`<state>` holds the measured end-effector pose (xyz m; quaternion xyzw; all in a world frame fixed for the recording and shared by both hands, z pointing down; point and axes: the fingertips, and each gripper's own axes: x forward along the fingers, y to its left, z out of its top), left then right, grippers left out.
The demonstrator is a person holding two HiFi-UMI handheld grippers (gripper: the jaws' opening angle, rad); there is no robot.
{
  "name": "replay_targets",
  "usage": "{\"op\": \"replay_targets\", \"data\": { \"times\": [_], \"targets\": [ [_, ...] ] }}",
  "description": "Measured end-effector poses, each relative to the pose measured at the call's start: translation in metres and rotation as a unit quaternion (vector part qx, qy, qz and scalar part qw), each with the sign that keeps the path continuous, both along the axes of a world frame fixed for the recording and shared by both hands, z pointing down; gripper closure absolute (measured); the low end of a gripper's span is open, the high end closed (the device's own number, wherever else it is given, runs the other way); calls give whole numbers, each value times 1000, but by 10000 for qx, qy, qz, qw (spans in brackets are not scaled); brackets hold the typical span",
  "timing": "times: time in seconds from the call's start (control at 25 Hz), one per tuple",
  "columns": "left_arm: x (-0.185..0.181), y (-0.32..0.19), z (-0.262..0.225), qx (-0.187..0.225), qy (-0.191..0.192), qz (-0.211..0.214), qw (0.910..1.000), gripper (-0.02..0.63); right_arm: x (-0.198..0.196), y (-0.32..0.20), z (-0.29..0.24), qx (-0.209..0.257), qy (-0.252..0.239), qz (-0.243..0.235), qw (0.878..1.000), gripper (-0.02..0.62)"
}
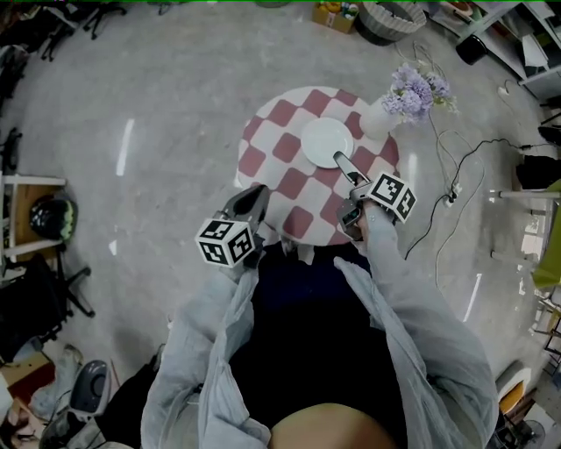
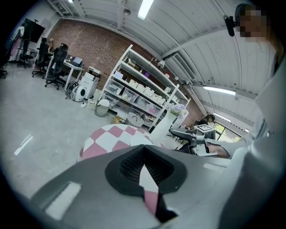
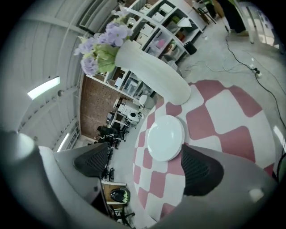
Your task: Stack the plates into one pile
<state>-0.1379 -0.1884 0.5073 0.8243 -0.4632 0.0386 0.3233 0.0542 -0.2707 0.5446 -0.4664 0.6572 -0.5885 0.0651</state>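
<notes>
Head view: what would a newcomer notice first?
A small round table in pink-and-white checks sits mid-frame with a white plate on it. A white vase of lilac flowers stands at its far right edge. Nearer the camera, the left gripper hangs shut at the table's edge, and the right gripper hangs open beside the plate.

This is a big open lab or workshop hall with office corners. A polished grey concrete floor (image 1: 158,105) spreads wide, and loose black cables (image 1: 456,175) trail across it at the right. A red brick wall (image 2: 89,47) backs desks with black office chairs (image 2: 56,67) at upper left. Tall white open shelving (image 2: 138,87) carries storage boxes, and long strip lights (image 2: 145,8) hang from a white ribbed ceiling. A round tabletop under a pink-and-white chequered cloth (image 1: 285,112) stands in the open floor.
</notes>
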Motion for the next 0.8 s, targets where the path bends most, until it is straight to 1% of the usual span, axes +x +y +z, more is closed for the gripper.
{"op": "replay_targets", "data": {
  "times": [0.08,0.16,0.28,0.36,0.48,0.52,0.56,0.64,0.8],
  "targets": [
    [3,-5,-10,122,-24,118,9999,597,2,4,-16,331,168,-97,9993,95],
    [6,-9,-22,262,-68,234,9994,597,2,8,-37,750,454,-283,9957,97],
    [10,-13,-41,473,-121,366,9981,597,2,16,-69,1390,1005,-557,9836,99],
    [13,-15,-54,609,-139,458,9970,597,6,21,-89,1820,1457,-684,9700,109],
    [19,-16,-74,821,-202,661,9942,597,14,35,-116,2392,2294,-863,9395,125],
    [21,-17,-81,907,-224,728,9930,597,18,40,-125,2523,2490,-880,9309,129],
    [22,-17,-88,996,-246,786,9916,597,21,44,-133,2627,2615,-863,9247,136],
    [26,-18,-102,1174,-290,891,9887,589,31,53,-148,2804,2767,-751,9161,162],
    [36,-19,-121,1511,-439,1176,9805,588,49,68,-172,3098,3113,-485,8971,238]
  ]
}}
